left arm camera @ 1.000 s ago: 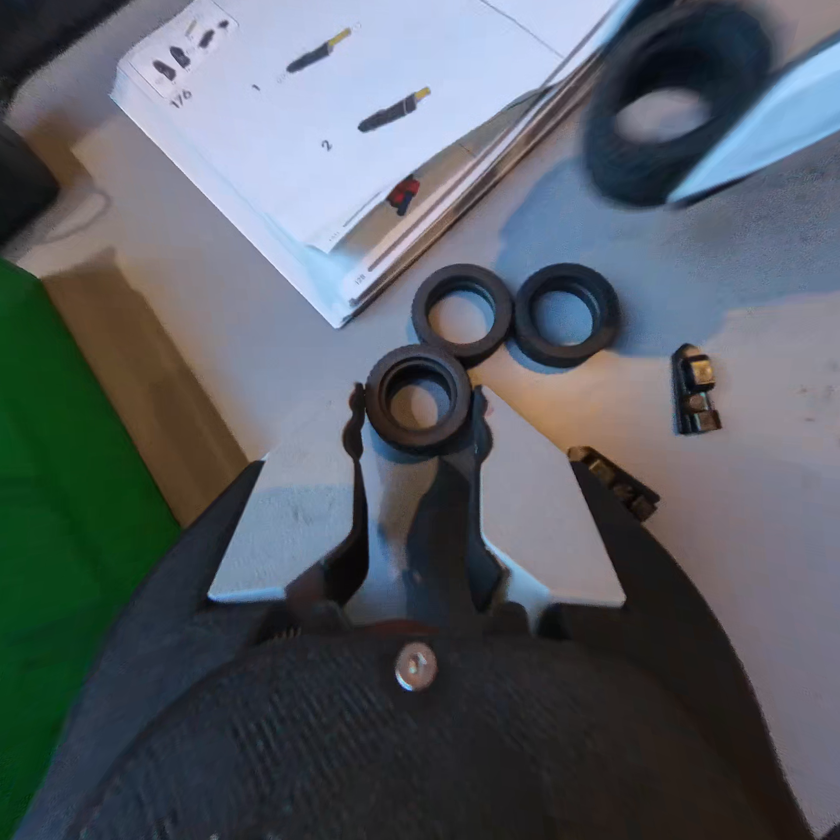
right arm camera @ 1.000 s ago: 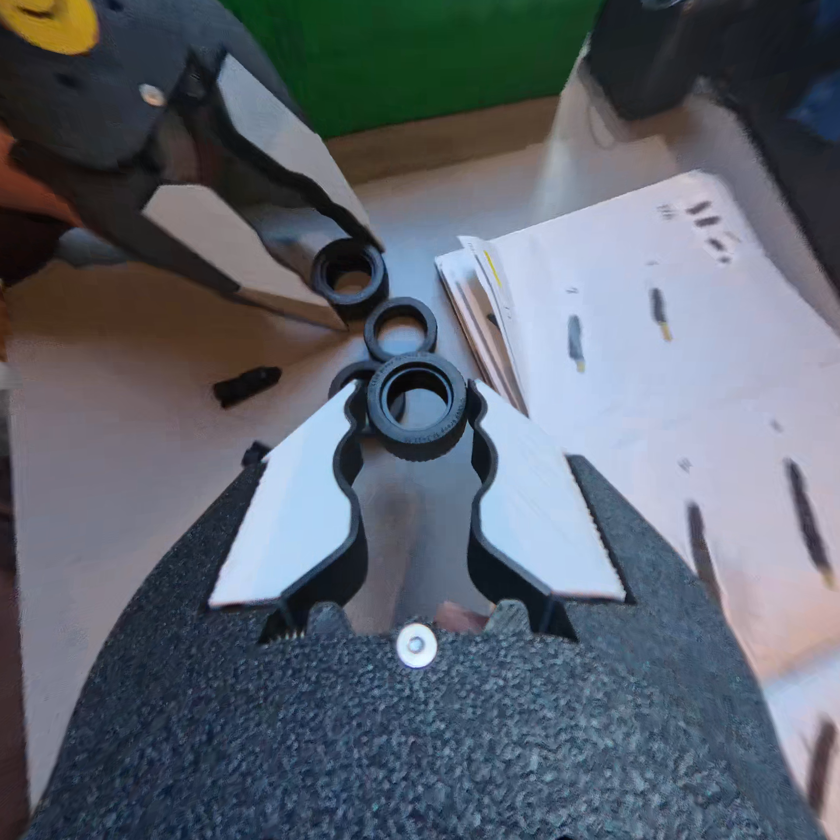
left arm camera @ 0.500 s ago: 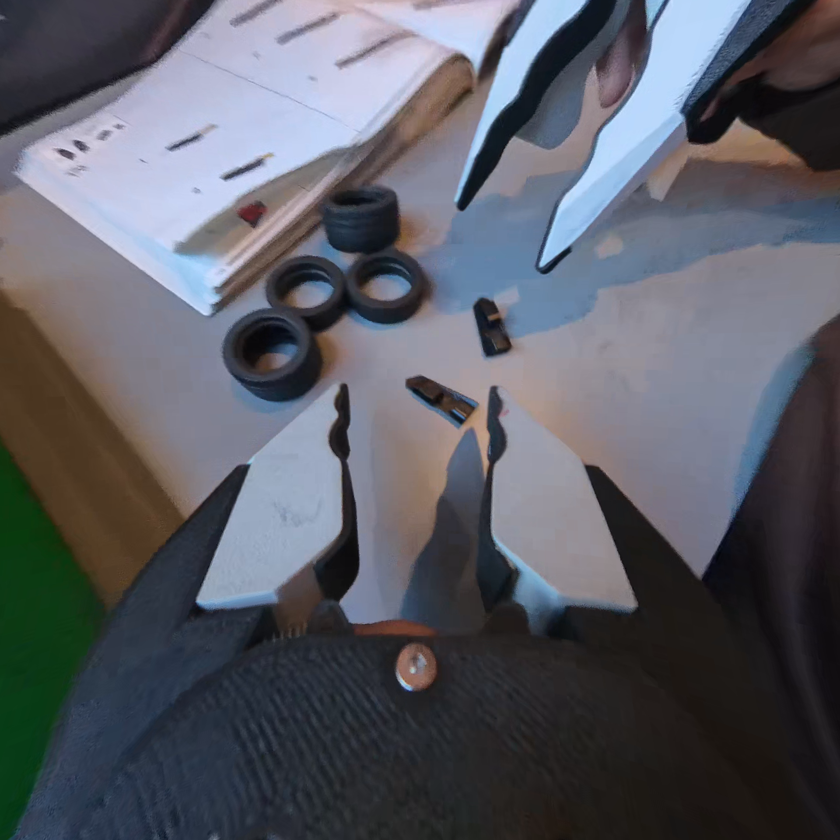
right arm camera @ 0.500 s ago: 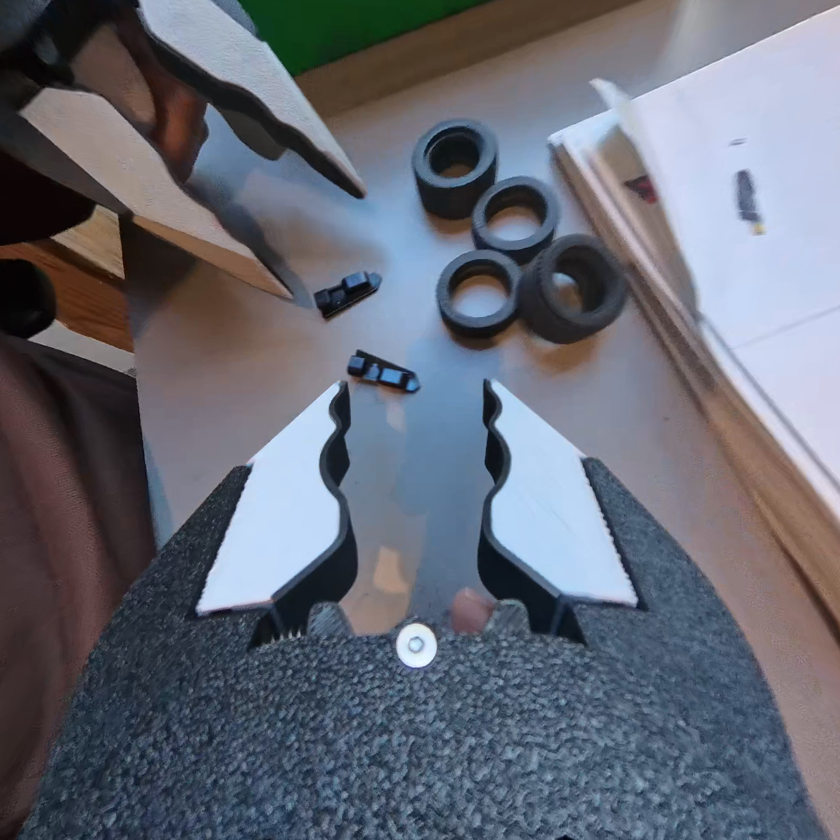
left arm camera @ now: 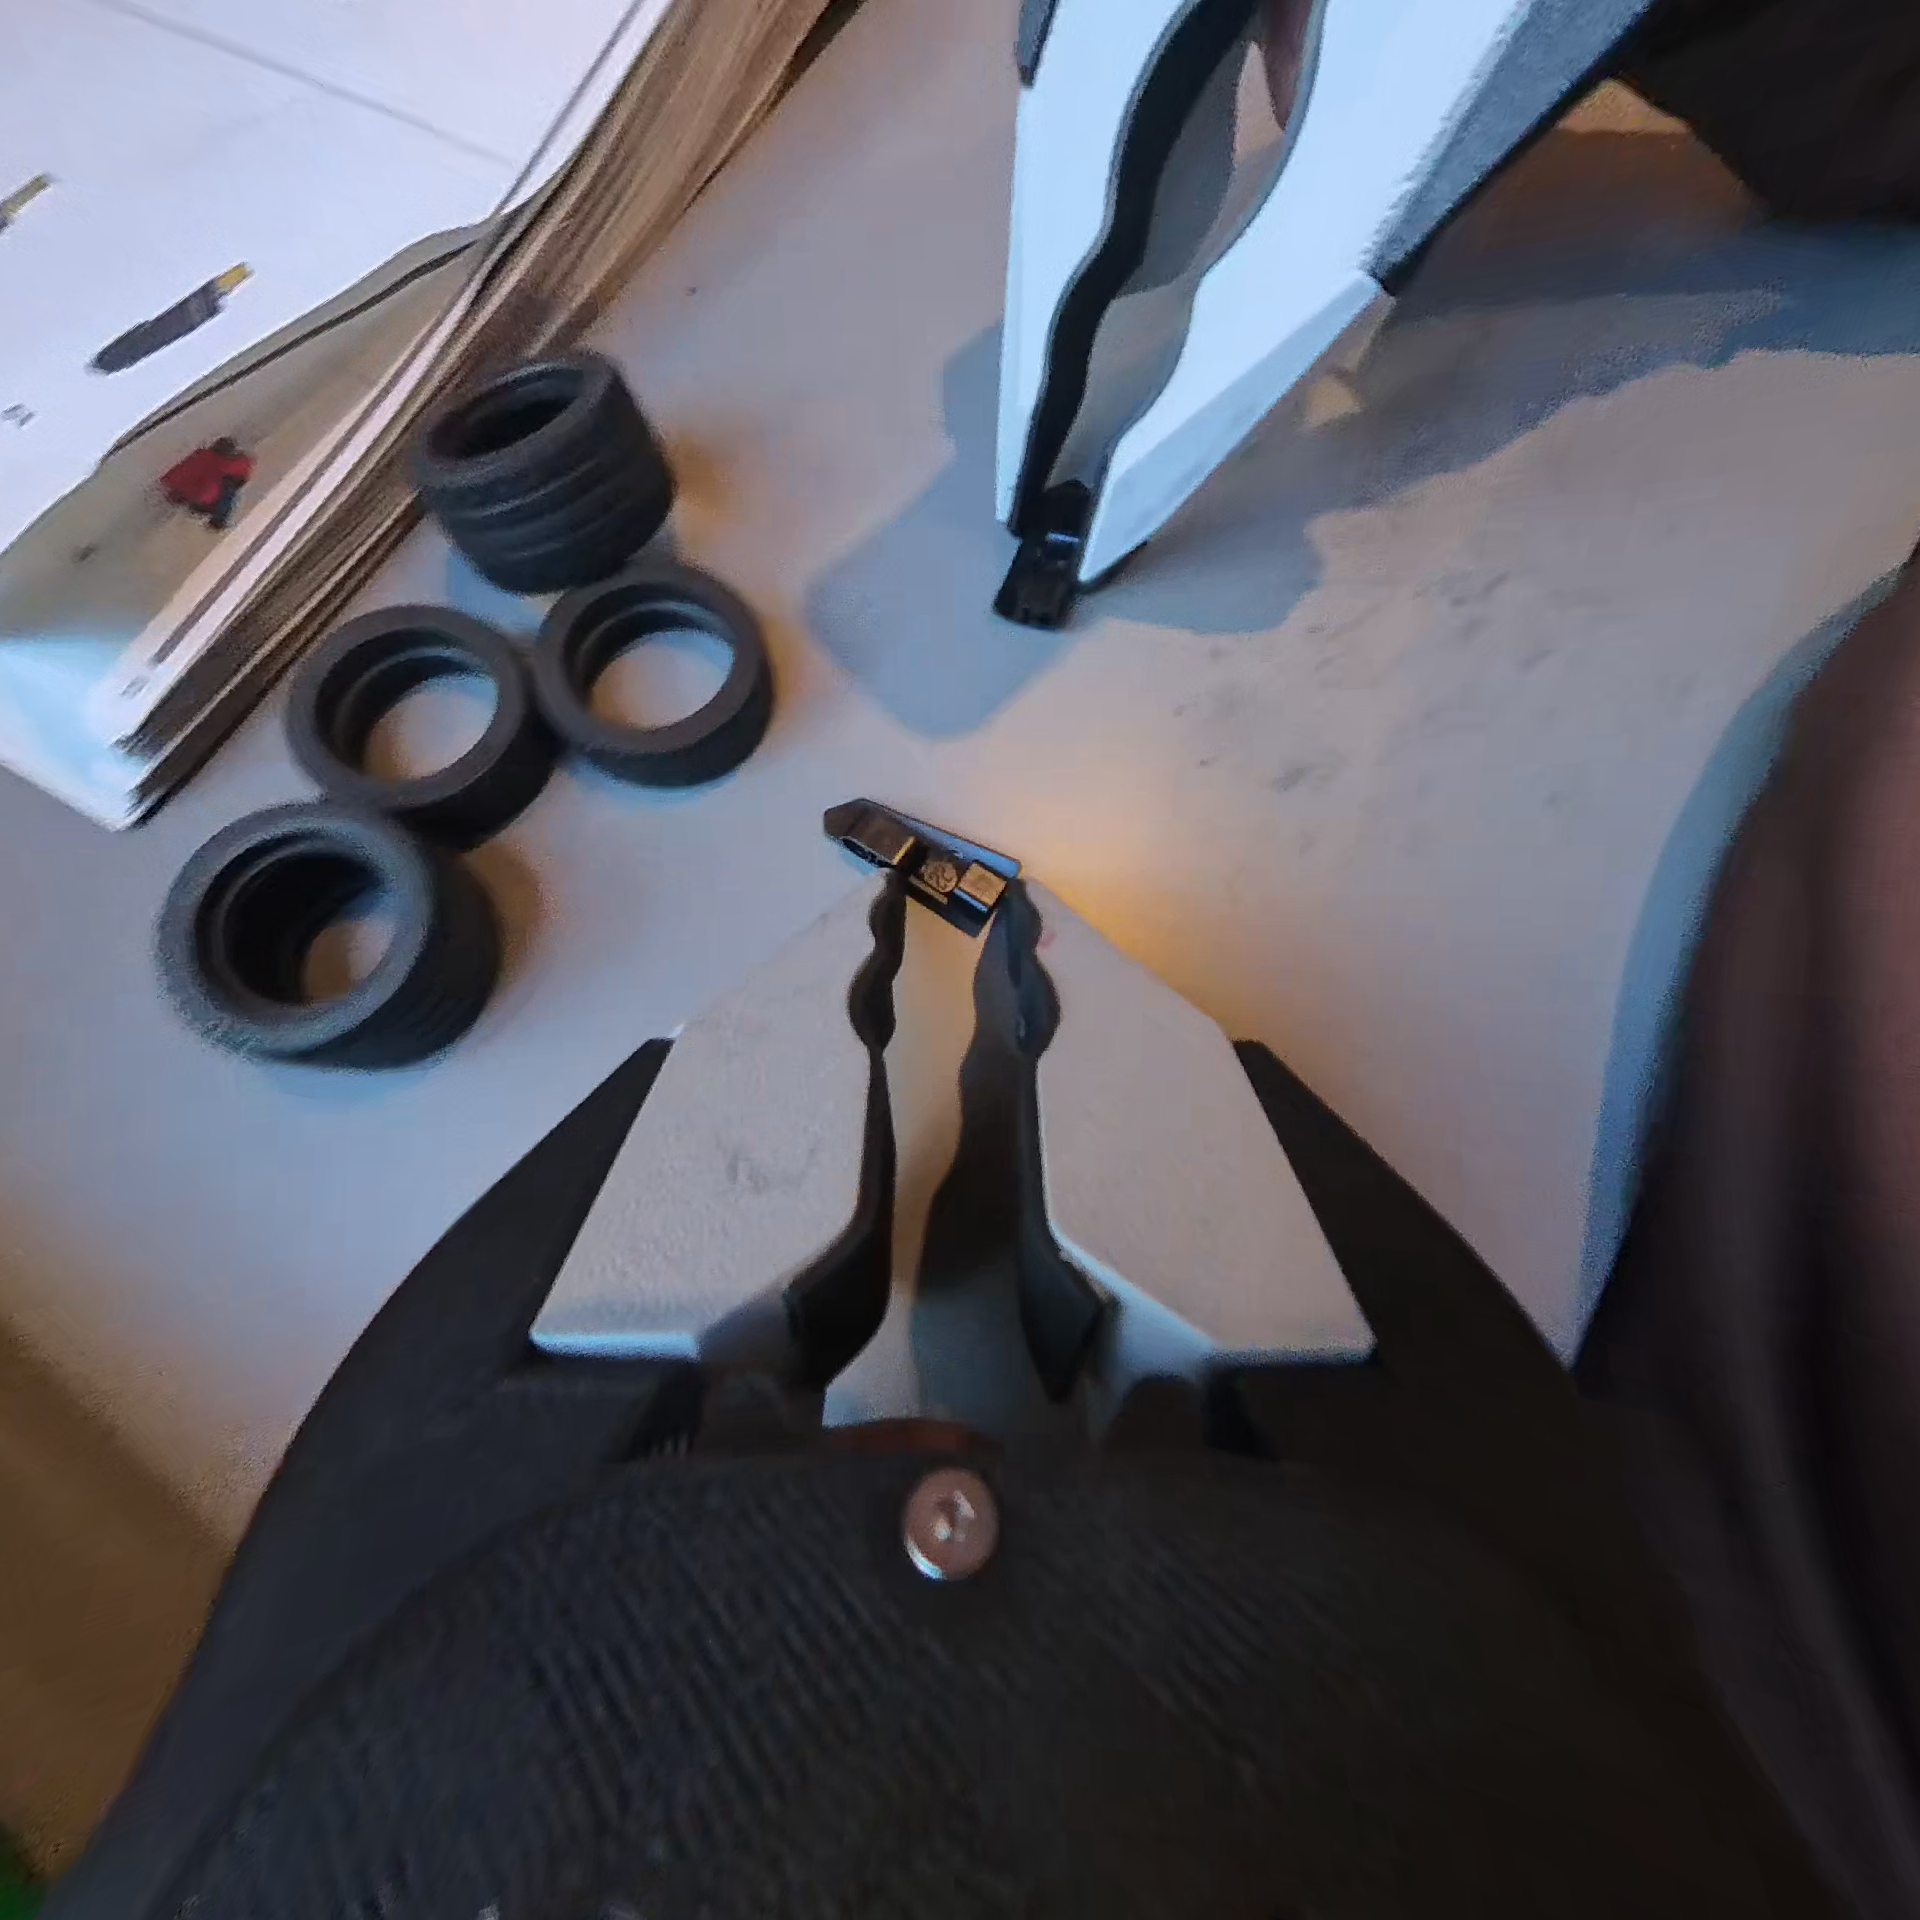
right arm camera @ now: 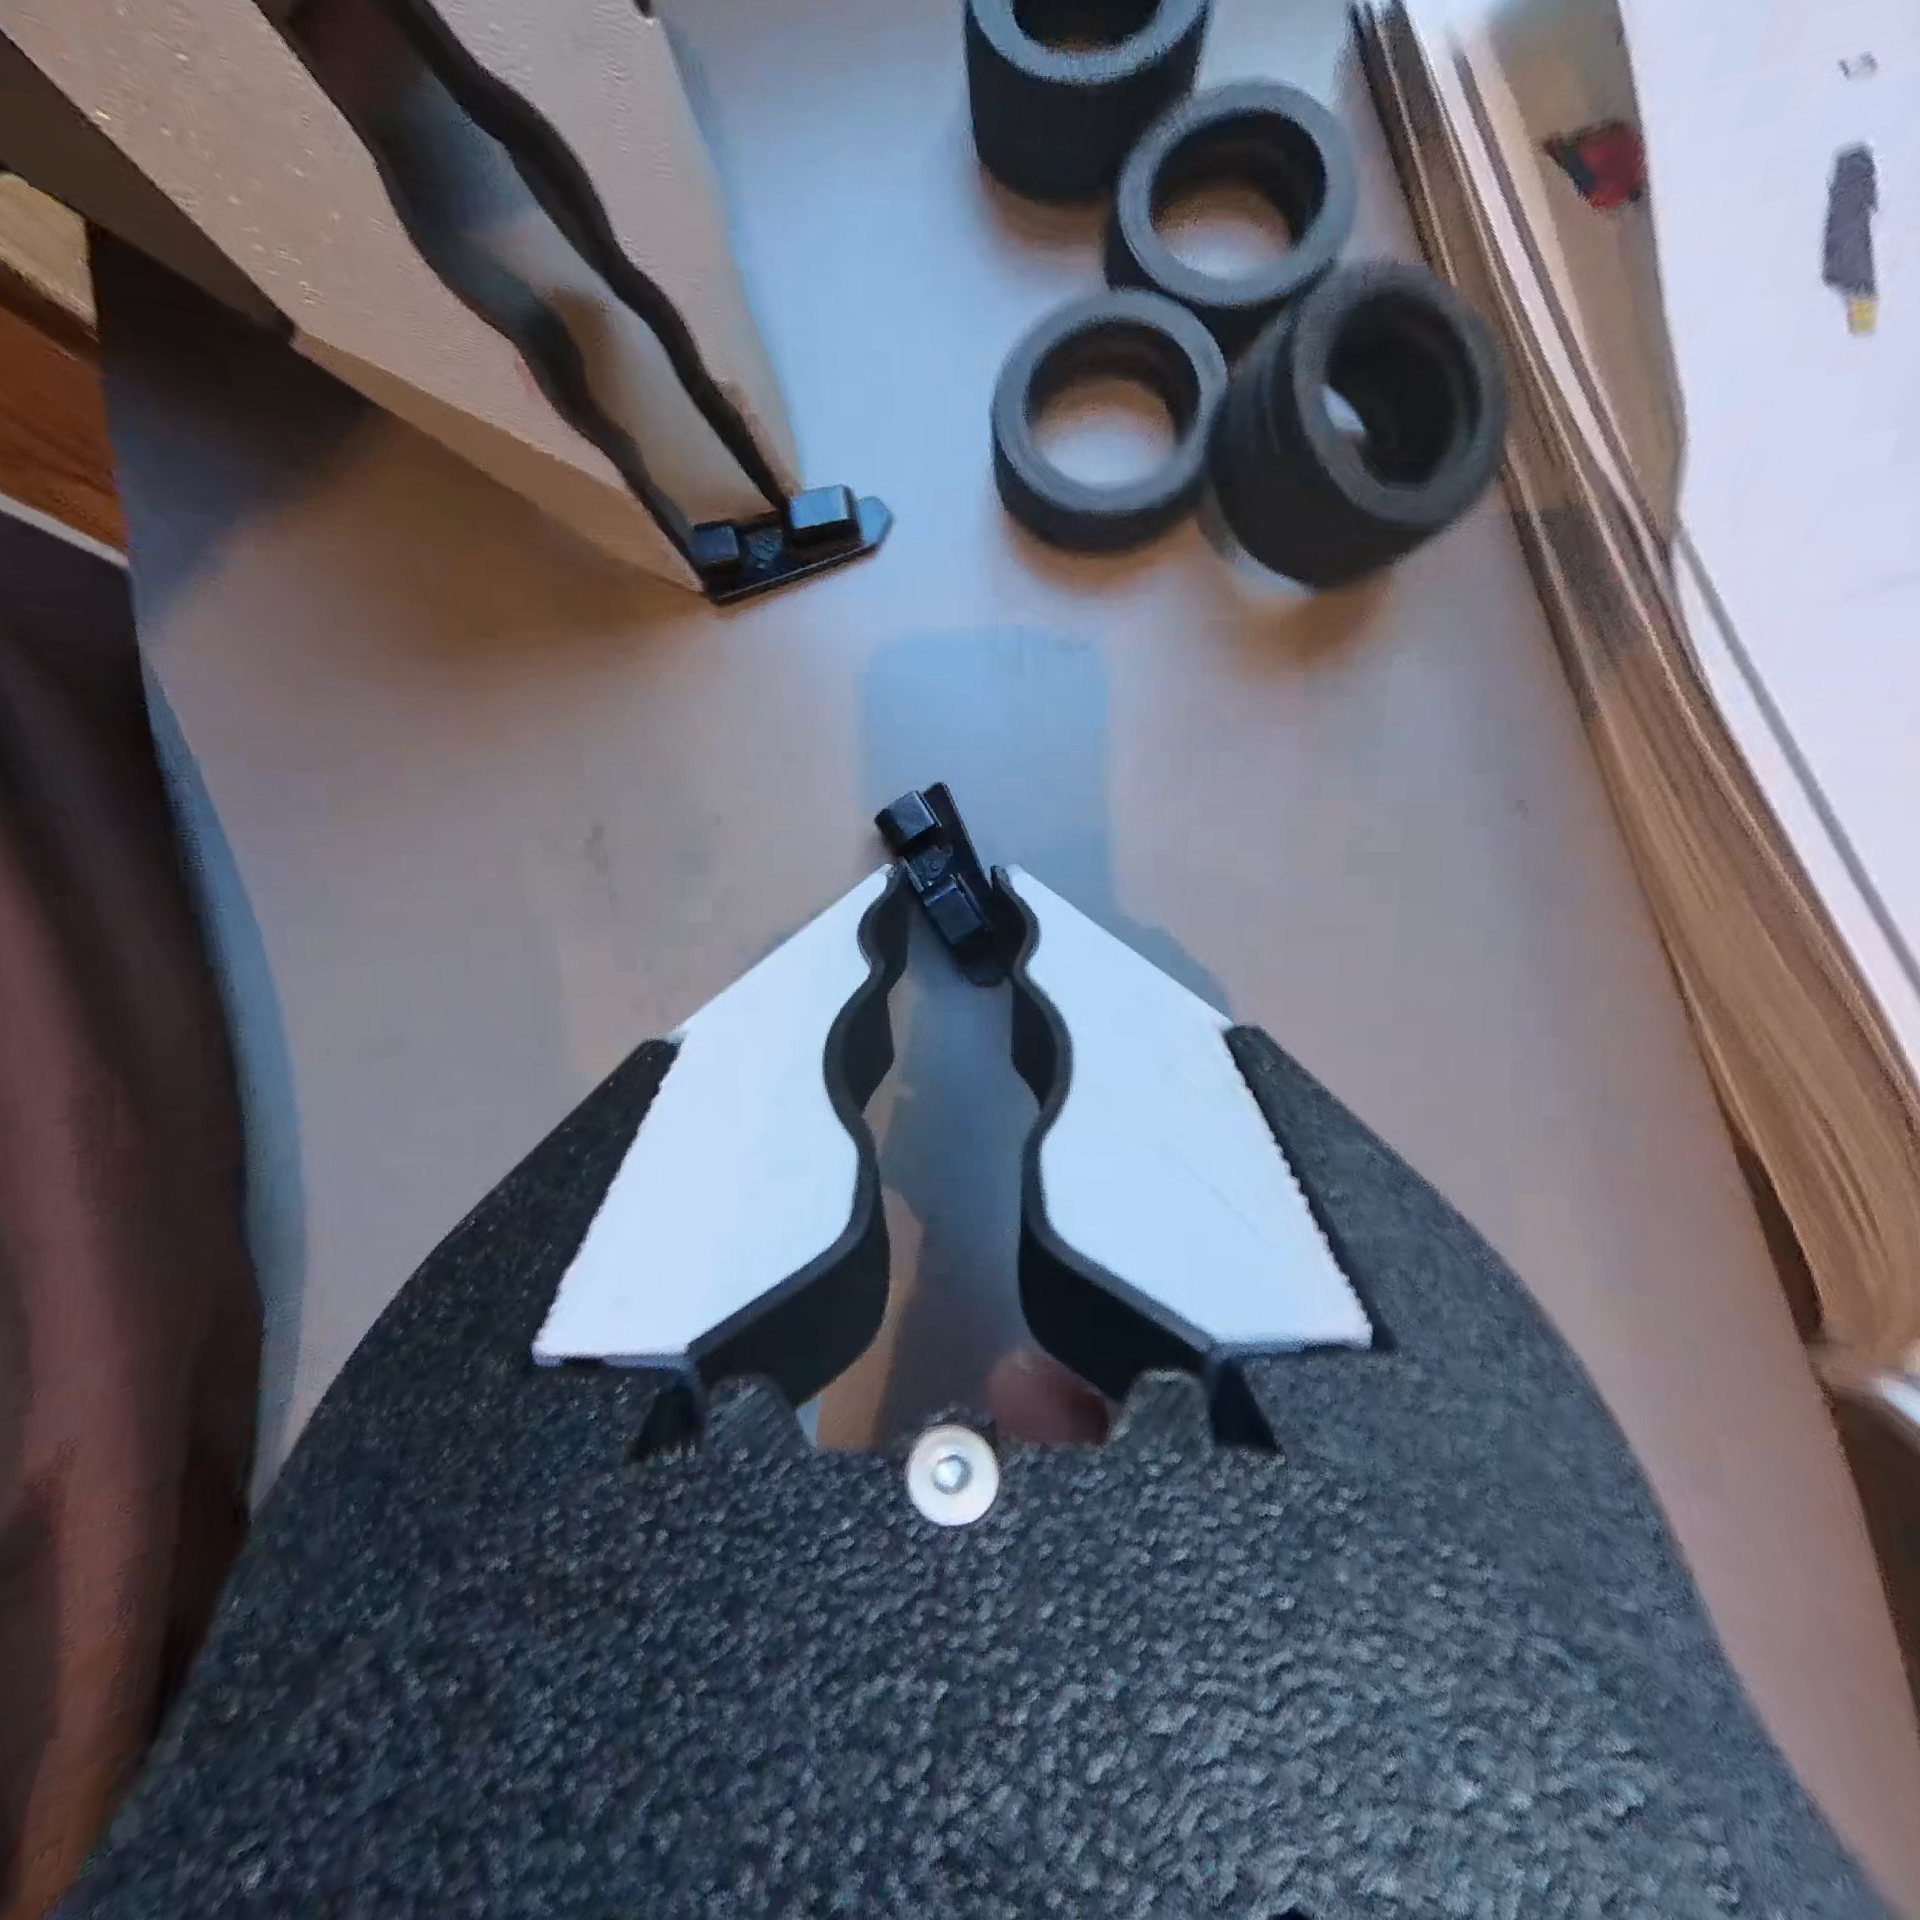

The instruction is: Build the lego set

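Note:
Two small black Lego pieces are on the pale table. My left gripper (left arm camera: 948,889) is shut on one small black piece (left arm camera: 883,837), which sticks out to the left of the tips. My right gripper (right arm camera: 945,875) is shut on the other small black piece (right arm camera: 916,823). In the left wrist view the right gripper (left arm camera: 1055,542) comes down from the top with its piece (left arm camera: 1039,594) at its tips. In the right wrist view the left gripper (right arm camera: 743,535) stands at upper left with its piece (right arm camera: 821,525). I cannot tell whether the pieces are lifted off the table.
Several black rubber tyres (left arm camera: 416,717) lie to the left of the pieces, beside the open instruction booklet (left arm camera: 208,208); in the right wrist view the tyres (right arm camera: 1107,416) and the booklet (right arm camera: 1766,416) are at upper right. Dark brown clothing (left arm camera: 1818,935) borders the table. The grippers' ends are close to 8 cm from one another.
Both grippers let go of tyres, which now lie on the table. Both then moved to the two small black pieces and closed on them.

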Motion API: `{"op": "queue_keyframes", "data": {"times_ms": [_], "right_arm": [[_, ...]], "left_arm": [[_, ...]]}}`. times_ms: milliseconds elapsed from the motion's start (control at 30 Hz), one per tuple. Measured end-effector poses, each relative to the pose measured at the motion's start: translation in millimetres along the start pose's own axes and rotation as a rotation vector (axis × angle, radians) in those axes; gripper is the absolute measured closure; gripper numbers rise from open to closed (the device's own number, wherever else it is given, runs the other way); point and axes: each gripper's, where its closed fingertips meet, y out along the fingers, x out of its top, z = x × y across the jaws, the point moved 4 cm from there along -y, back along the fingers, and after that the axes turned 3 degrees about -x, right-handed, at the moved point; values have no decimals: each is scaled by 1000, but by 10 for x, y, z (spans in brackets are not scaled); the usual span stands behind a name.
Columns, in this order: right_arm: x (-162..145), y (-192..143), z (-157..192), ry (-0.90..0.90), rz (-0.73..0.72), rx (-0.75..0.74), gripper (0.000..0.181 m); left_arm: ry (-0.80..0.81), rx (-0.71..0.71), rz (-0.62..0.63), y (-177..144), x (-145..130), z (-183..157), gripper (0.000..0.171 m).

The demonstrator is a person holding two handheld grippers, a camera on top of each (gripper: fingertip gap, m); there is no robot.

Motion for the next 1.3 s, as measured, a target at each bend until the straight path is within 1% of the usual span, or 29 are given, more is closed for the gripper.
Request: {"op": "queue_keyframes", "data": {"times_ms": [67,133,200,233,267,333,433,467,533,567,600,633,667,700,733,767,833,900,967,1033,1067,1133,1167,1200,1267,1300], "right_arm": [[-127,-97,-60,-11,7,-25,166],[-207,-163,-110,-18,-7,-43,160],[-216,-212,-113,4,-46,-21,155],[-197,-243,-97,14,-79,-3,152],[-173,-281,-98,20,-114,-5,150],[-118,-370,-130,21,-191,-47,147],[-27,-484,-250,37,-297,-158,146],[15,-514,-321,63,-322,-207,139],[133,-576,-433,120,-356,-266,121],[209,-613,-467,131,-378,-284,118],[288,-647,-505,133,-402,-308,118],[359,-669,-546,133,-417,-336,119],[420,-671,-581,134,-420,-355,122],[477,-653,-604,138,-418,-360,124],[533,-625,-619,147,-416,-359,124],[587,-592,-628,157,-420,-358,124],[688,-518,-607,178,-442,-337,127],[746,-449,-571,199,-461,-315,128],[742,-401,-556,214,-457,-312,128],[697,-386,-564,224,-445,-325,129],[665,-390,-572,228,-439,-334,129],[594,-420,-599,235,-428,-360,130],[557,-446,-613,239,-426,-378,130],[525,-477,-622,246,-430,-391,131],[474,-545,-633,270,-452,-404,131],[448,-575,-637,285,-464,-406,131]], "left_arm": [[19,-41,1,108,88,-134,155],[45,-65,4,225,184,-257,155],[77,-70,9,310,255,-344,152],[90,-58,12,331,271,-366,148],[101,-35,4,323,283,-371,143],[101,18,-64,201,321,-354,139],[45,91,-158,-211,321,-212,131],[19,115,-186,-401,304,-127,128],[-14,207,-245,-889,260,142,124],[-10,287,-283,-1197,237,327,125],[2,388,-327,-1540,213,541,130],[10,486,-363,-1883,180,769,140],[10,560,-372,-2179,142,999,153],[12,586,-343,-2387,104,1215,158],[23,574,-286,-2499,67,1422,156],[44,533,-212,-2523,25,1614,152],[110,382,-1,-2351,-104,1924,149],[243,243,194,-2067,-260,2168,155],[359,140,397,-1800,-465,2365,156],[425,61,578,-1631,-656,2503,154],[450,20,629,-1568,-715,2533,154],[481,-43,692,-1487,-792,2563,162],[479,-59,713,-1473,-789,2575,164],[486,-62,720,-1464,-770,2589,160],[512,-73,772,-1470,-788,2628,165],[523,-73,785,-1469,-780,2653,162]]}}
